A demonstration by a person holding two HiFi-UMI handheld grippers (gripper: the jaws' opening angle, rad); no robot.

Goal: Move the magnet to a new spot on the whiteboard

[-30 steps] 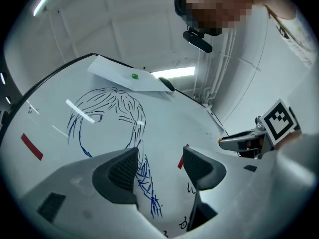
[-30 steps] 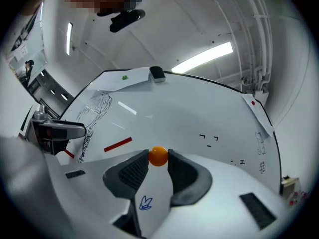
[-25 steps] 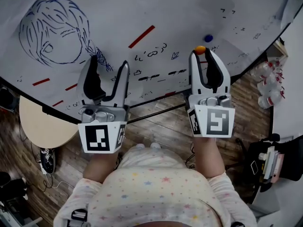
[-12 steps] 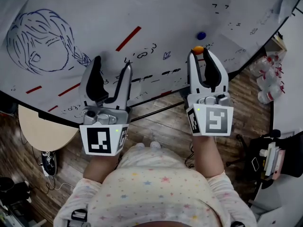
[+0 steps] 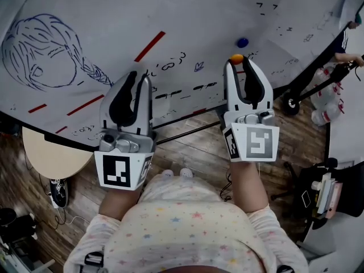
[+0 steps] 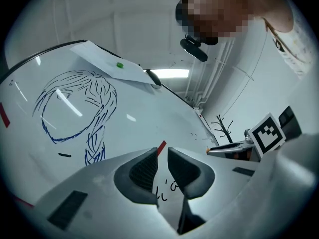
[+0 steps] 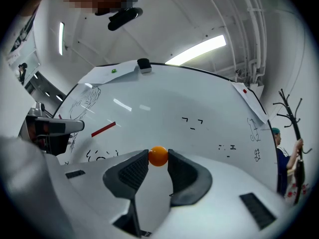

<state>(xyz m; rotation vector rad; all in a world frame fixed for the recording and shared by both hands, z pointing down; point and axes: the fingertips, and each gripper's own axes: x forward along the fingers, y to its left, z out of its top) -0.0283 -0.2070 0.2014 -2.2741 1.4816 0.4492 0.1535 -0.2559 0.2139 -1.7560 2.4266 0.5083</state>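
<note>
A small round orange magnet (image 5: pixel 236 58) sits pinched between the tips of my right gripper (image 5: pixel 238 62), low on the whiteboard (image 5: pixel 199 10) near some black scribbles. In the right gripper view the orange magnet (image 7: pixel 158 156) fills the gap between the two pads, with the right gripper (image 7: pixel 158 158) shut on it. Whether the magnet touches the board I cannot tell. My left gripper (image 5: pixel 140 76) hovers over the board's lower edge by the scrawled letters. The left gripper (image 6: pixel 162 156) has its jaws drawn together with nothing between them.
A blue magnet (image 5: pixel 243 42) sticks just above the orange one. Red strips (image 5: pixel 150 46) and a blue drawing of a head (image 5: pixel 40 53) lie to the left. A green magnet (image 6: pixel 119 64) pins paper at the board's top. A round table (image 5: pixel 51 152), bottles (image 5: pixel 327 104) and a person (image 7: pixel 284 153) surround the board.
My left gripper's jaws have come together from wide open. The right gripper keeps its hold on the orange magnet and has shifted slightly left and up on the board.
</note>
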